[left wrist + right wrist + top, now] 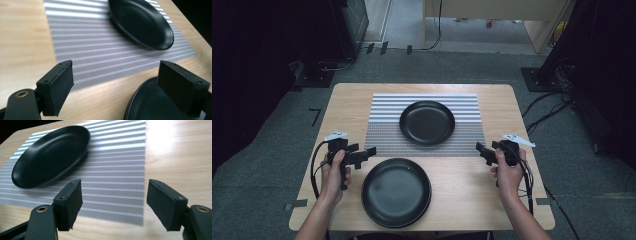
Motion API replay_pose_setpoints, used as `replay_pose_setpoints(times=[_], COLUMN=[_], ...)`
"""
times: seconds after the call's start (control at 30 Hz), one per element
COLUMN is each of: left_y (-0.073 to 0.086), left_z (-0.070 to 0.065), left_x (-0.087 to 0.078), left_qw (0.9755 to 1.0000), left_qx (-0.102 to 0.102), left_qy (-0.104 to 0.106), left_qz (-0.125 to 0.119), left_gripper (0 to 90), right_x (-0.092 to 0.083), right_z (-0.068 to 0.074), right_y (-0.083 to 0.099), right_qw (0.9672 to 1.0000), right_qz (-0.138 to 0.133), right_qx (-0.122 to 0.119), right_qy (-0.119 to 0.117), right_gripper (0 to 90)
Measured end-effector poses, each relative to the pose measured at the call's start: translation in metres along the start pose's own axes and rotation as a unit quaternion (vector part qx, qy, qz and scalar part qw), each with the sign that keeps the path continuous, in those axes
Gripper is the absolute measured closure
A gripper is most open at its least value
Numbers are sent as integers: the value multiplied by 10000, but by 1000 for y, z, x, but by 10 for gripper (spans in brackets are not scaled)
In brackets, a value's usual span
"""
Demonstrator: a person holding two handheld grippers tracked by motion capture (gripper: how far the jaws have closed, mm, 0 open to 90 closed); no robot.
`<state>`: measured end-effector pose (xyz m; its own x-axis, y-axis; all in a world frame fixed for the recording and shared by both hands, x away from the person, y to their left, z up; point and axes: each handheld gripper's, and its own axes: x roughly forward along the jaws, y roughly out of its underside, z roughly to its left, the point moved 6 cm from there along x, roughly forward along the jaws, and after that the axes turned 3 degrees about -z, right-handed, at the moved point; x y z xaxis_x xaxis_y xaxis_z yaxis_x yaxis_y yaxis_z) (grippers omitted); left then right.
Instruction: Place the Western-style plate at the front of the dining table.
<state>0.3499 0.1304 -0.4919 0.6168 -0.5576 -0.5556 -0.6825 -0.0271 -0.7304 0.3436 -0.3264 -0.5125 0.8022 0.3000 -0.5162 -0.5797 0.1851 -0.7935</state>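
A wooden table (pixel 497 200) stood on grey carpet (pixel 257 165); both grippers (pixel 115 87) (pixel 113 205) gaped wide, empty, near the striped mat (pixel 382 125). The high view added cables (pixel 547 105).

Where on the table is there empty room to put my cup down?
Bare wood lies right of the near black plate, below the right tongs, and along the table edges beside the striped mat. The middle is crowded: the far black plate fills the mat's centre.

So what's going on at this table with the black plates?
A person sits at a wooden table holding a claw tool in each hand. The left claw and right claw both hang open, gripping nothing. One black plate rests on a striped placemat; a second plate sits nearer the person.
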Motion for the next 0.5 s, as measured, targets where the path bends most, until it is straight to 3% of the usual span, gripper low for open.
replay_pose_setpoints(times=[0.1, 0.4, 0.5], left_y=[11, 35, 48], left_z=[10, 26, 33], left_x=[-12, -36, -43], left_qw=[9999, 9995, 9986], left_qx=[-82, 140, 162], left_qy=[-115, -260, -500], left_qz=[-86, -95, -102], left_gripper=[116, 41, 18], right_x=[-13, -40, -51], right_z=[-12, -36, -49], right_y=[10, 28, 37], right_qw=[10000, 9999, 9997], right_qz=[-5, -30, -35], right_qx=[59, 70, 106], right_qy=[29, 153, 219], right_gripper=[285, 284, 284])
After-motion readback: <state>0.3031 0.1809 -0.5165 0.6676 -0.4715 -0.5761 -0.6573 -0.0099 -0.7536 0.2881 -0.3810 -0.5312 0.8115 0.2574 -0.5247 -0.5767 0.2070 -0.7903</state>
